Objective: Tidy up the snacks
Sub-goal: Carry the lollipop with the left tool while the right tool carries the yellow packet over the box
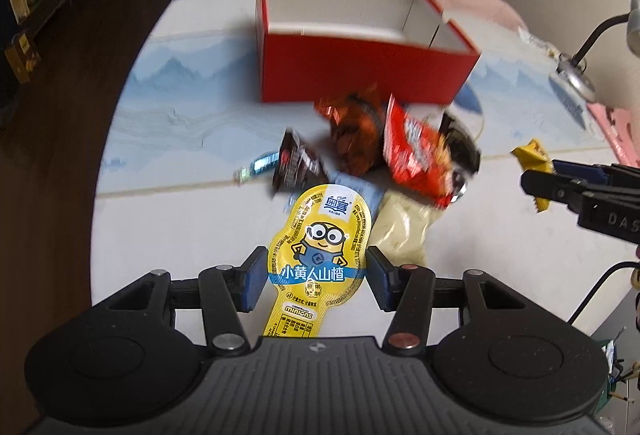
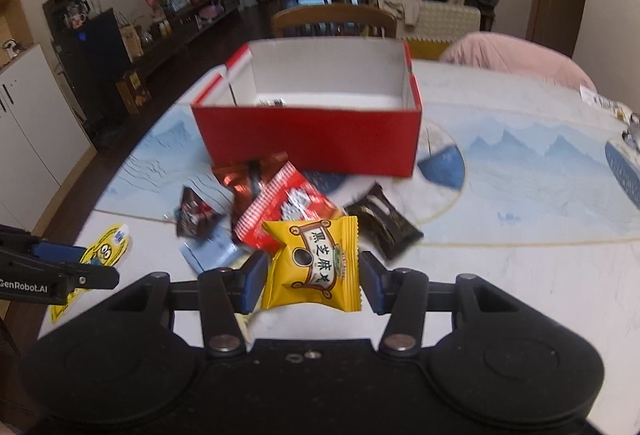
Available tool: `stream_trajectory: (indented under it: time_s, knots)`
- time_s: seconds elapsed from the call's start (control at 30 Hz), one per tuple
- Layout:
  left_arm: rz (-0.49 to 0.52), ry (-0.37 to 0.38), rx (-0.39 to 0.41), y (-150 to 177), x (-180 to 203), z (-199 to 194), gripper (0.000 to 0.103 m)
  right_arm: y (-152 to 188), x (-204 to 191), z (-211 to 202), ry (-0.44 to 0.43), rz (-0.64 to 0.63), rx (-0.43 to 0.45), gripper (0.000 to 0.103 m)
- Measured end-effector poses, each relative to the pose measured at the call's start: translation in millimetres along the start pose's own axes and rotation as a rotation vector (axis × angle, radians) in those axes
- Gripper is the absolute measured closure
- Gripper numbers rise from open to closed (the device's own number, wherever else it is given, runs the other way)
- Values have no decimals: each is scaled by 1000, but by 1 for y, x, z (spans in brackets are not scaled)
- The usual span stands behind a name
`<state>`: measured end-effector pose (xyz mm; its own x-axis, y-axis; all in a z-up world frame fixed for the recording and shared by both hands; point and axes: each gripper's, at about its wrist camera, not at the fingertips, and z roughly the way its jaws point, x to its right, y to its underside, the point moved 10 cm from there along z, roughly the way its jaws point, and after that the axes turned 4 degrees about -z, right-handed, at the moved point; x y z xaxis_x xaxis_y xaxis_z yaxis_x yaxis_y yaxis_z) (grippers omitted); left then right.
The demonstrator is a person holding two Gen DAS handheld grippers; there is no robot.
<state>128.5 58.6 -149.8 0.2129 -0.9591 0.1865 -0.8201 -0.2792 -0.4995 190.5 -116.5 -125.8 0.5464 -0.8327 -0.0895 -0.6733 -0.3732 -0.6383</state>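
My left gripper [image 1: 316, 281] is shut on a yellow Minions hawthorn snack pack [image 1: 320, 235], held above the table. The right gripper [image 2: 313, 281] is shut on a yellow sesame snack pouch [image 2: 316, 263], also lifted off the table. Each gripper shows in the other's view: the right gripper [image 1: 532, 183] at the right edge with the yellow pouch [image 1: 534, 157], the left gripper [image 2: 108, 273] at the left edge with the Minions pack [image 2: 106, 251]. Ahead stands an open red box [image 1: 360, 71] [image 2: 312, 139] with a small item inside. Several loose snacks [image 1: 416, 151] [image 2: 288, 207] lie in a pile before it.
The white table [image 2: 520, 295] carries a blue mountain-print mat [image 2: 540, 171]. A wooden chair [image 2: 332, 19] stands behind the box, a pink cushion [image 2: 516, 55] at the far right. A lamp base [image 1: 572, 75] and a pink item [image 1: 616, 127] sit at the table's right side.
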Motion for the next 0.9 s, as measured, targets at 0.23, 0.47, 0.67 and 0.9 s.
stream_trajectory:
  time_s: [0.23, 0.47, 0.67, 0.9]
  knots:
    - [7, 2, 114, -37, 8, -34, 51, -31, -6, -18, 14, -44, 69, 54]
    - [11, -9, 185, -75, 17, -50, 51, -65, 1, -23, 35, -67, 120, 54]
    - [6, -30, 221, -108, 23, -51, 51, -97, 13, -18, 37, -69, 156, 54]
    - [7, -67, 224, -150, 30, -29, 51, -128, 29, 6, 22, -76, 157, 54]
